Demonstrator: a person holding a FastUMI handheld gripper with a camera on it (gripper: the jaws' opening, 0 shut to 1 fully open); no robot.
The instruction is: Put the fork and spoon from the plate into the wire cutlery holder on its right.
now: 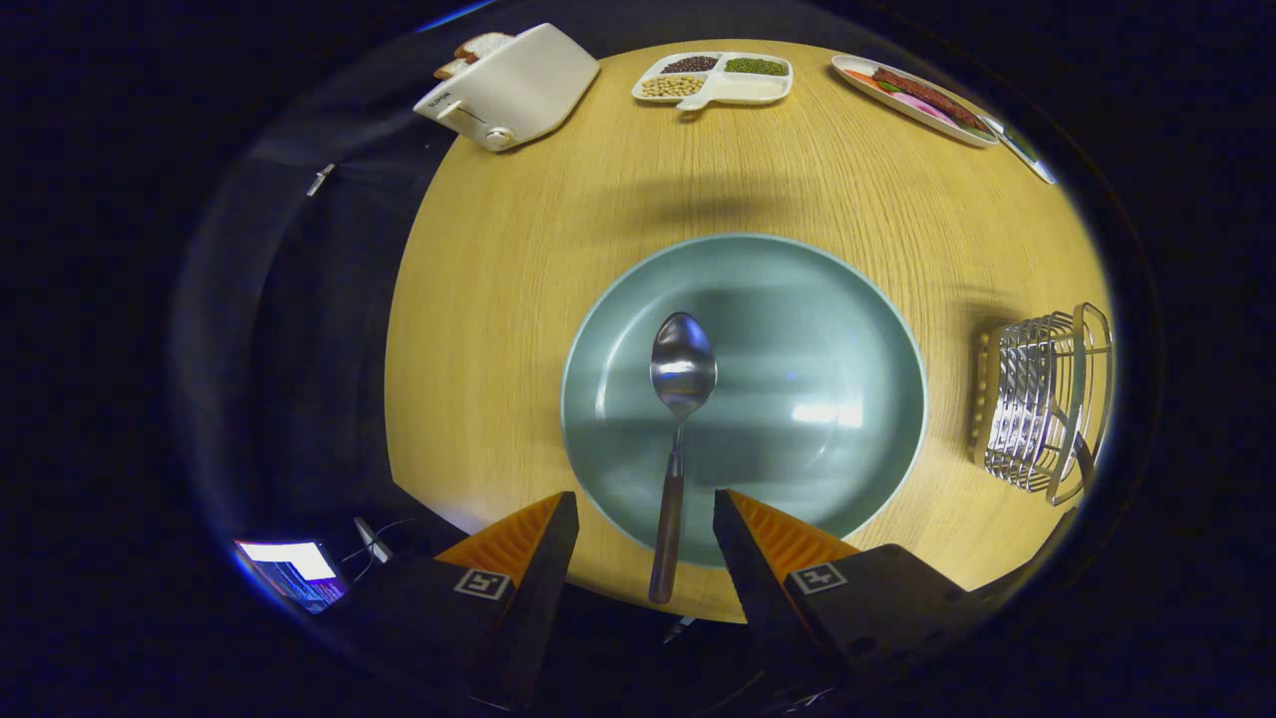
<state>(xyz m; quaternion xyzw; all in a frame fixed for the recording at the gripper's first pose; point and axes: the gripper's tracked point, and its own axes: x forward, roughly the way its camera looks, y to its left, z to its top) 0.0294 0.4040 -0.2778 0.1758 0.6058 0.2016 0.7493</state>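
Note:
A steel spoon [678, 439] lies on the pale blue-green plate [857, 329], bowl up toward the plate's middle, handle reaching over the near rim onto the wooden table. My gripper [646, 514] hovers above with its fingers open; the spoon's handle passes between the two fingertips without touching either. The wire cutlery holder [1042, 404] stands on the table to the plate's right, with a dark handle of something standing inside it at its near corner.
Beyond the plate, at the table's far side, sit a white toaster [513, 90] with bread, a divided white dish of beans [716, 78] and an oblong plate of food [917, 98]. A lit screen [294, 570] lies off the table to the near left.

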